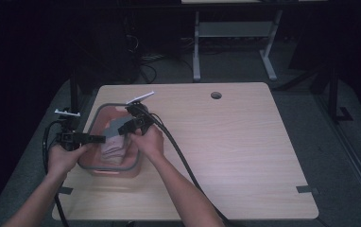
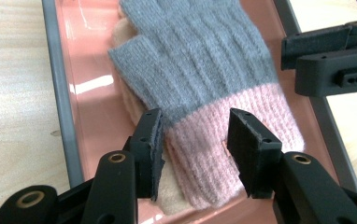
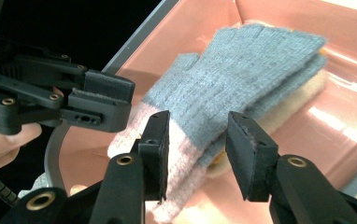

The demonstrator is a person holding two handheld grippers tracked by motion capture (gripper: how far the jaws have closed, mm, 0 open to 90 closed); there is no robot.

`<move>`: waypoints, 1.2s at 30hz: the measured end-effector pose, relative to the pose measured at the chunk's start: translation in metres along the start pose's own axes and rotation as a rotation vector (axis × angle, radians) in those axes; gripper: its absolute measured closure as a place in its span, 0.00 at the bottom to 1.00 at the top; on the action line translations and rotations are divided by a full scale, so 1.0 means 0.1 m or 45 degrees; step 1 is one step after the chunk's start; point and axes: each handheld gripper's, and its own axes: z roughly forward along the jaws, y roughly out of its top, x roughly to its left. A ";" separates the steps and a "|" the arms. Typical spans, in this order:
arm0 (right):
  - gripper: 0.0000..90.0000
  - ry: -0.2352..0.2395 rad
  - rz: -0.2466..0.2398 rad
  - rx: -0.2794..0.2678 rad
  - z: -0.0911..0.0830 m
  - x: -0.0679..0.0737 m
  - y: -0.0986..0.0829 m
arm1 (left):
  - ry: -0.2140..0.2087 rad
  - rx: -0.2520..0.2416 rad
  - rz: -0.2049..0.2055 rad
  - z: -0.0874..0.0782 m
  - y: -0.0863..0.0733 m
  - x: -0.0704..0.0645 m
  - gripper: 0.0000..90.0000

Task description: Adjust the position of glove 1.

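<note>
1. A grey glove (image 2: 200, 56) with a pink cuff is lying on top of a cream glove (image 2: 134, 100) inside a pink bin (image 1: 107, 171) with a grey rim.
2. The bin is sitting on the left part of a wooden table (image 1: 235, 151), close to its near-left edge.
3. The left gripper (image 2: 195, 154) is hanging over the pink cuff with its jaws standing wide apart, one on each side of the cuff and gripping nothing.
4. In the left gripper view, the jaws are sitting just above or against the knit; I cannot tell whether they are touching it.
5. The right gripper (image 3: 197, 154) is pointing down into the bin over the middle of the grey glove, jaws parted wide and holding nothing.
6. In the high view, the left gripper (image 1: 96, 139) is reaching in over the bin's left rim and the right gripper (image 1: 124, 126) from its far right side.
7. The two grippers are sitting near each other above the gloves.
8. A round hole (image 1: 216, 95) is showing near the table's far edge, well apart from the bin.
</note>
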 end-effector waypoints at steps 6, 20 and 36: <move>0.65 0.015 0.006 -0.021 -0.08 -0.02 0.00 | -0.012 -0.030 0.010 -0.05 0.02 -0.03 0.61; 0.61 0.084 0.031 -0.092 -0.34 -0.12 -0.02 | -0.073 -0.102 0.056 -0.10 0.10 -0.20 0.58; 0.54 0.131 0.049 -0.149 -0.59 -0.23 -0.05 | -0.117 -0.140 0.097 -0.10 0.16 -0.37 0.53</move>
